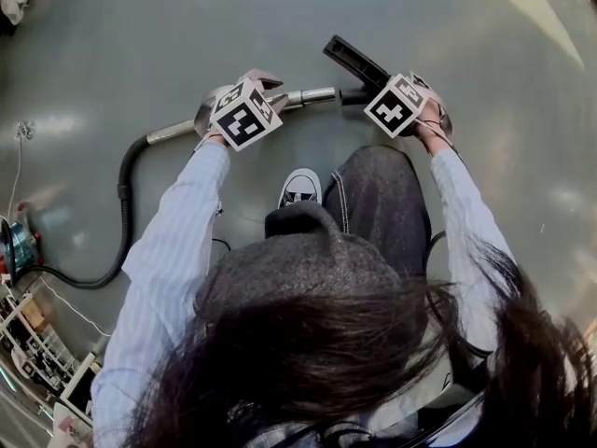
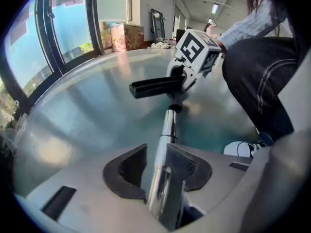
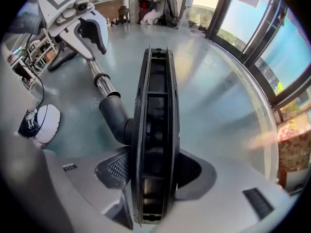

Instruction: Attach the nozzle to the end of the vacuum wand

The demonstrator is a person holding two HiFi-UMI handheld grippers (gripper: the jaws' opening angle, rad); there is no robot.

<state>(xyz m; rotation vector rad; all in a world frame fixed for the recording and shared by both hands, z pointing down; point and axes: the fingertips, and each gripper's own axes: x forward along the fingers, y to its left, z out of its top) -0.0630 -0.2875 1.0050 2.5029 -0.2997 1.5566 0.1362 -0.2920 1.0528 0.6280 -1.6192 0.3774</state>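
Observation:
The chrome vacuum wand lies level above the floor between both hands. My left gripper is shut on the wand, which runs between its pads. The black flat nozzle stands on edge in my right gripper, shut on the nozzle across its thin sides. The nozzle's angled black neck meets the end of the wand; the neck's collar sits over the tube tip. Across from it, the left gripper grips the tube. From the left gripper view, the right gripper holds the nozzle.
A black hose curves from the wand's back end down to the vacuum body at the left edge. The person's white-toed shoe stands on the grey floor below the wand. Shelves with clutter sit at the lower left. Windows line the room's edge.

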